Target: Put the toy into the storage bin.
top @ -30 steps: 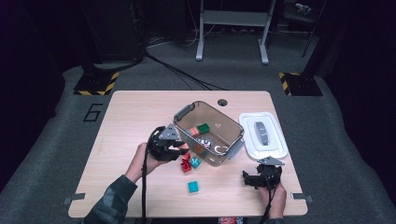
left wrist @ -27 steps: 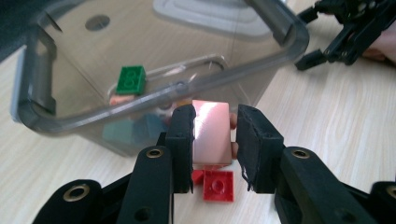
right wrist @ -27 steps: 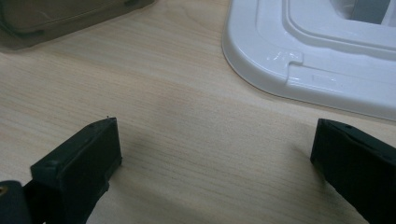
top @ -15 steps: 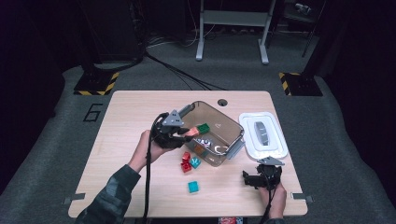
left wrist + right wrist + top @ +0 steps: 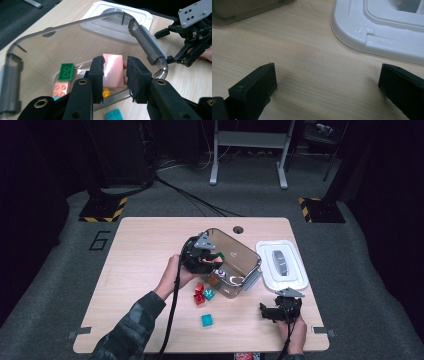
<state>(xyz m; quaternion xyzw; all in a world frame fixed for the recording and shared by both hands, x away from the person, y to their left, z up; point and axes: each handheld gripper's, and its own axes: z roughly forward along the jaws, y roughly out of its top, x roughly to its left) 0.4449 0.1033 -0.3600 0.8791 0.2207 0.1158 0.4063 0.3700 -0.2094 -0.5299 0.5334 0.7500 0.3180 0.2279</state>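
Left gripper clamps a pink brick above the clear bin, where a green brick and seemingly a smaller pink one lie; right gripper, jaws spread wide and empty, rests near the white lid.

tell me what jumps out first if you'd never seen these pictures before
The pale pink brick pinched in the left gripper, held above the clear bin at mid-table, draws the eye first. Next come the loose bricks: green and pink ones inside the bin, red and teal ones on the table in front of it. The white lid lies right of the bin, with the right gripper open near the table's front edge.
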